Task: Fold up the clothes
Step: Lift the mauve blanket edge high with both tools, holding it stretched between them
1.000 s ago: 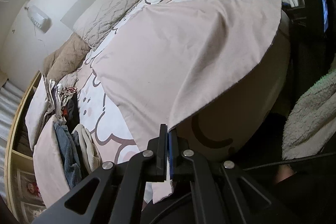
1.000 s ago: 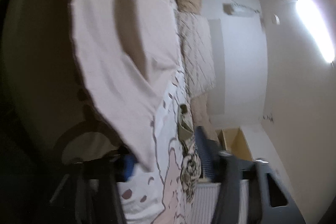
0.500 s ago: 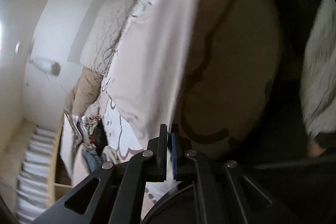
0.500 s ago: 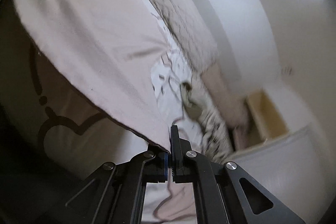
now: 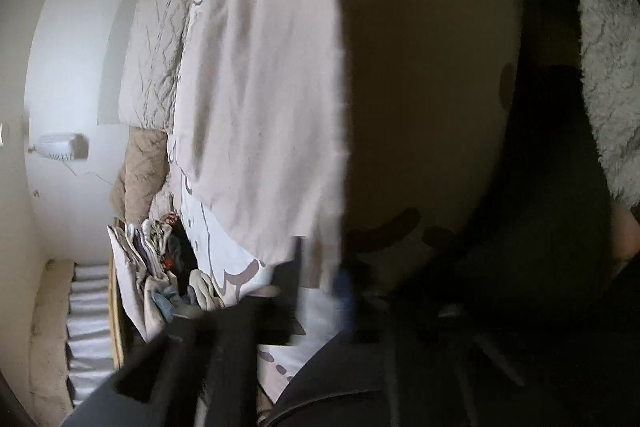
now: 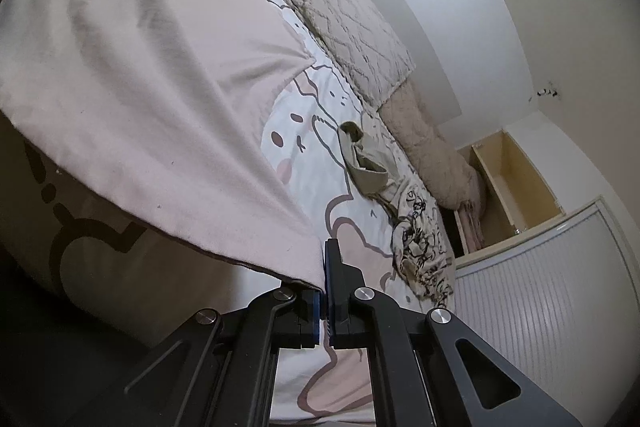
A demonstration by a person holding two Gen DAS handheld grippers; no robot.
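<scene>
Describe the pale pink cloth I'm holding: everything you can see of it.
The pale pink cloth is plain, matte woven fabric with a thin dark hem. It lies spread over the cartoon-print bed cover, its near edge lifted. The right gripper is shut on one corner. In the left wrist view it hangs blurred; that grip is unclear.

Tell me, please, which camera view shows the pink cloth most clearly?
The right wrist view: the pink cloth is sharp there, spread over the bed, its corner pinched in the shut right gripper. The left wrist view shows the cloth blurred, hanging edge-on above the smeared left gripper.
</scene>
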